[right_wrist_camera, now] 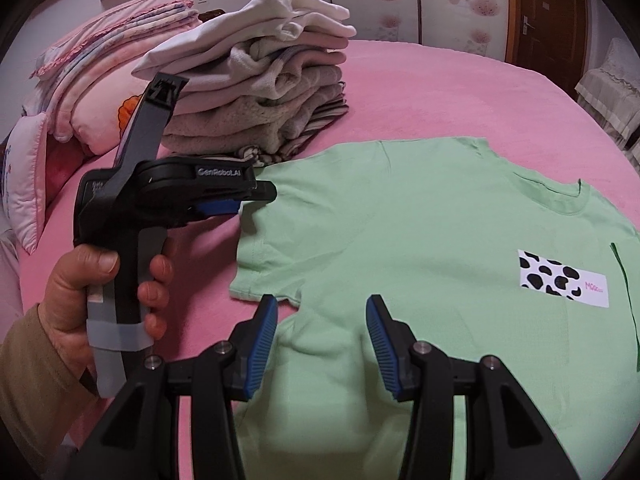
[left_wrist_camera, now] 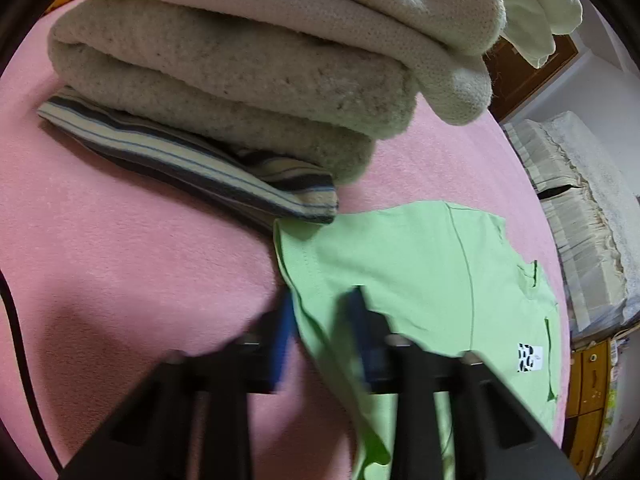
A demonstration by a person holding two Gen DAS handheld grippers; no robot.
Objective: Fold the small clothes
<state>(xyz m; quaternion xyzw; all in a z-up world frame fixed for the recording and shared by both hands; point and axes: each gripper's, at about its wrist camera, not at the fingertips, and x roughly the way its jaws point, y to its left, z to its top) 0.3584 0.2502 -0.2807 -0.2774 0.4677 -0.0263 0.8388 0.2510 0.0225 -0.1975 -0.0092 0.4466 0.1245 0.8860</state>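
Observation:
A light green T-shirt (right_wrist_camera: pixel 420 264) with a cow-spot label (right_wrist_camera: pixel 560 278) lies flat on the pink bed. My left gripper (left_wrist_camera: pixel 322 304) has its blue pads on either side of the shirt's sleeve edge (left_wrist_camera: pixel 316 280), with a narrow gap; the view is blurred. In the right wrist view the left gripper (right_wrist_camera: pixel 256 198) sits at the sleeve's far corner. My right gripper (right_wrist_camera: pixel 322 320) is open and empty, just above the shirt near the sleeve's armpit.
A stack of folded clothes (right_wrist_camera: pixel 264 92) stands on the pink bed (right_wrist_camera: pixel 440 88) behind the shirt; it also shows in the left wrist view (left_wrist_camera: pixel 240 64). Pink pillows and quilts (right_wrist_camera: pixel 100 80) lie at the left. Furniture (left_wrist_camera: pixel 580 220) stands past the bed's edge.

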